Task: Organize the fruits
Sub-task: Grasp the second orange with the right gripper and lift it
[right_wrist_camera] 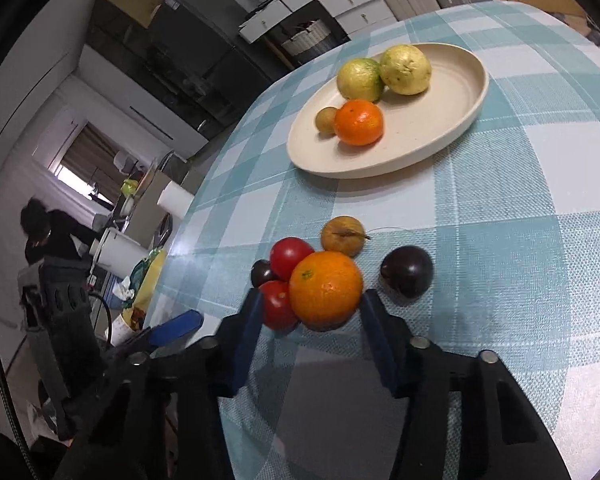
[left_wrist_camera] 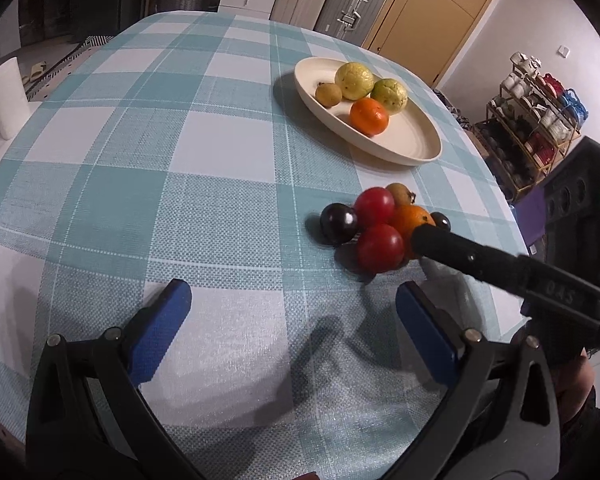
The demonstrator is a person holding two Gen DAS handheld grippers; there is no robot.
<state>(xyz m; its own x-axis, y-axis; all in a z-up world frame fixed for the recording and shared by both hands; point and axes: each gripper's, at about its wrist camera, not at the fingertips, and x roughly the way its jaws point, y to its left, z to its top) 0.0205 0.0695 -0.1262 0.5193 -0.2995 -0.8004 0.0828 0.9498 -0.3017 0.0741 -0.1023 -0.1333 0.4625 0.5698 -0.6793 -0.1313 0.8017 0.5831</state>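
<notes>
A cream oval plate (right_wrist_camera: 440, 140) holds two yellow-green fruits, an orange (right_wrist_camera: 359, 122) and a small brown fruit. Nearer me a cluster lies on the checked cloth: an orange (right_wrist_camera: 326, 288), two red tomatoes (right_wrist_camera: 290, 256), two dark plums (right_wrist_camera: 407, 274) and a brown fruit (right_wrist_camera: 342, 236). My right gripper (right_wrist_camera: 312, 300) has its blue pads against the cluster's orange, the left pad also touching the lower tomato (right_wrist_camera: 276, 306). In the left wrist view one of its black fingers (left_wrist_camera: 460, 256) covers that orange (left_wrist_camera: 414, 216). My left gripper (left_wrist_camera: 292, 292) hangs open over bare cloth, short of the cluster.
The table (left_wrist_camera: 140, 184) carries a teal and white checked cloth. A white paper roll (left_wrist_camera: 6, 96) stands off its far left edge. Suitcases, drawers and a door lie beyond; a shelf rack (left_wrist_camera: 536, 120) is at the right. A person (right_wrist_camera: 48, 236) stands in the background.
</notes>
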